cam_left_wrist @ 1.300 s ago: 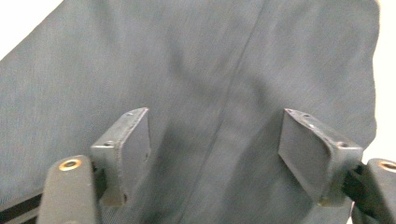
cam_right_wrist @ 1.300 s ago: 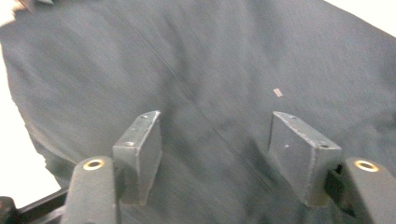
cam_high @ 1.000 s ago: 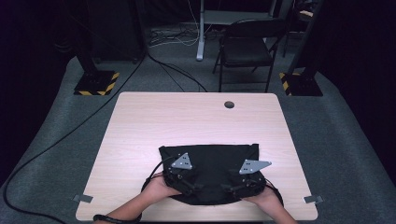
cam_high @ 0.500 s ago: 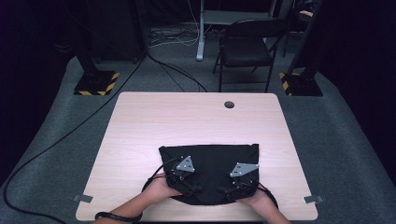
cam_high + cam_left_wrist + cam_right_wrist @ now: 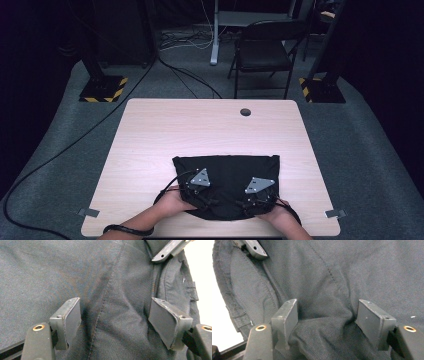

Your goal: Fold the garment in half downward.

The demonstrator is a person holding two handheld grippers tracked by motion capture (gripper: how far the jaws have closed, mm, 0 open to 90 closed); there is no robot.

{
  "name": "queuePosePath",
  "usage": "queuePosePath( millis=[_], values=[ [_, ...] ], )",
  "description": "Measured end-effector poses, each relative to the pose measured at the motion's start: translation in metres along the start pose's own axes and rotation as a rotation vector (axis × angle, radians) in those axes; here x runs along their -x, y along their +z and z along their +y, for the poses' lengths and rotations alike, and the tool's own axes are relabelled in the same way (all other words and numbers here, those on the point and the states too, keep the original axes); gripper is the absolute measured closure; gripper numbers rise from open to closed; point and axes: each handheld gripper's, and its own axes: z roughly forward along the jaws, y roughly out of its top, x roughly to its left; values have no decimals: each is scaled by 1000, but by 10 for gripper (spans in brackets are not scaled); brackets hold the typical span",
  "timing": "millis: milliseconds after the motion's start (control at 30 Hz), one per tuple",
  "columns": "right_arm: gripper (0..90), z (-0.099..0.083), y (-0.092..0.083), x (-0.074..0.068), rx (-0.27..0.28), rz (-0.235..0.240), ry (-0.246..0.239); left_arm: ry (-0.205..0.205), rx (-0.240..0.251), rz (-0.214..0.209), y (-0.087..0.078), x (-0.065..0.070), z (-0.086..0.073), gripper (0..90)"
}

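Note:
A black garment (image 5: 225,167) lies flat on the near half of the wooden table (image 5: 200,125). Both grippers point down onto its near part, each held in a hand. My left gripper (image 5: 200,186) (image 5: 116,307) stands open over a stitched seam, and its jaws have just been closing. My right gripper (image 5: 256,194) (image 5: 328,306) is open too, its jaws also just closing, with a soft fold of the cloth rising between them. Each gripper view shows a jaw tip of the other gripper close by, the right gripper's (image 5: 170,248) and the left gripper's (image 5: 252,248).
A round cable hole (image 5: 245,112) sits near the table's far edge. A black chair (image 5: 265,50) stands beyond the table, with two striped stand bases (image 5: 102,90) (image 5: 320,90) on the grey carpet. Tape marks (image 5: 90,212) flank the table's near corners. Cables run across the floor at left.
Both grippers have settled slightly nearer to the front edge of the table, the right one a little leftward. The garment lies as before.

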Motion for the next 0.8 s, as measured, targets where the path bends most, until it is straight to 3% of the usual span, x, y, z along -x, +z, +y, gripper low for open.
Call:
queuePosePath(
  millis=[233, 367, 500, 633, 800],
  values=[
    [353, -16, -14, 11, -5, 25, -14, -30, 5, 14, 12, 18, 10, 260],
    [356, -20, -18, 12, -5, 17, -9, -34, 0, 18, 14, 21, 12, 259],
    [357, -21, -19, 11, -5, 11, -11, -59, 6, -17, 11, 18, 14, 249],
    [357, -22, -20, 12, -2, 13, -15, -75, 51, -38, 1, 11, 15, 203],
    [357, -24, -21, 13, 0, 16, -16, -93, 91, -1, -15, -1, 18, 202]
  ],
)
